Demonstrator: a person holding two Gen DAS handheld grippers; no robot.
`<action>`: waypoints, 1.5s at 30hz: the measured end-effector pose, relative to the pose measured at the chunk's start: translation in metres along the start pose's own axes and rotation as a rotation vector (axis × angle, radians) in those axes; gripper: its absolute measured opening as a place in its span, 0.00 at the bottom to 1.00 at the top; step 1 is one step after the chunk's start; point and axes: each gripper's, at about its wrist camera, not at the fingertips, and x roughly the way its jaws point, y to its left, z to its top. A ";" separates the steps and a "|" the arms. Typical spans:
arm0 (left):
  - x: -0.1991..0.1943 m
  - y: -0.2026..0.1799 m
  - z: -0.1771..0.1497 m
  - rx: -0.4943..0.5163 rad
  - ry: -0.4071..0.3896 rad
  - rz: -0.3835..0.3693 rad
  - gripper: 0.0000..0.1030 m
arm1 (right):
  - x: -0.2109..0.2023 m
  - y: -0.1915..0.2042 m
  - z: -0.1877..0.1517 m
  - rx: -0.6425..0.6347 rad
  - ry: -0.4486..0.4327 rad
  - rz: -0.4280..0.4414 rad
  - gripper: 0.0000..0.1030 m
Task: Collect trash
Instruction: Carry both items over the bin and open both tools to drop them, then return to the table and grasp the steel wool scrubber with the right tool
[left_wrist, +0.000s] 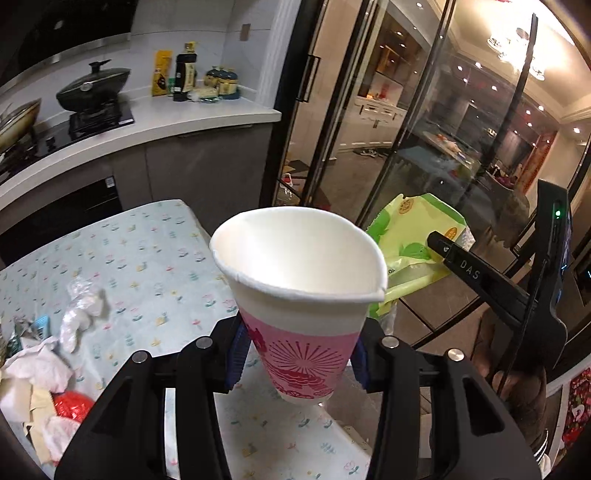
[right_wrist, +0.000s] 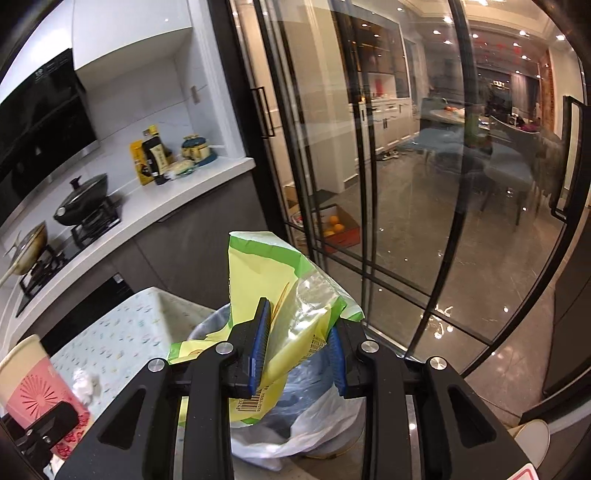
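Left tool clamped on a paper cup, blue pads pressing both sides of the pink-printed lower half. Cup upright, empty, white inside, rim squashed out of round with a crease at its right edge. It hangs in the air over the near corner of the bench, which wears a pale floral cloth.

Right tool partly closed on a yellow-green snack wrapper, crumpled, with a clear plastic panel and a barcode at its lower end. Left pad lies flat against the wrapper; right pad mostly hidden behind it. Wrapper held above a trash bin lined with a whitish plastic bag, on the floor just beside the bench end.

More trash on the bench's left part: crumpled clear plastic, white tissue, something red, other scraps too jumbled to tell apart.

Behind: white kitchen counter with a lidded black pan on the hob and bottles against the wall. Glass sliding doors to the right.
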 end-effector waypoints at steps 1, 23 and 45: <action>0.013 -0.005 0.004 0.015 0.011 -0.019 0.43 | 0.004 -0.003 0.000 0.005 0.004 -0.009 0.27; 0.092 0.023 0.014 -0.047 0.081 0.059 0.84 | 0.068 0.003 -0.019 -0.009 0.096 -0.013 0.47; -0.022 0.086 -0.036 -0.130 -0.040 0.328 0.89 | -0.016 0.089 -0.052 -0.157 0.066 0.166 0.64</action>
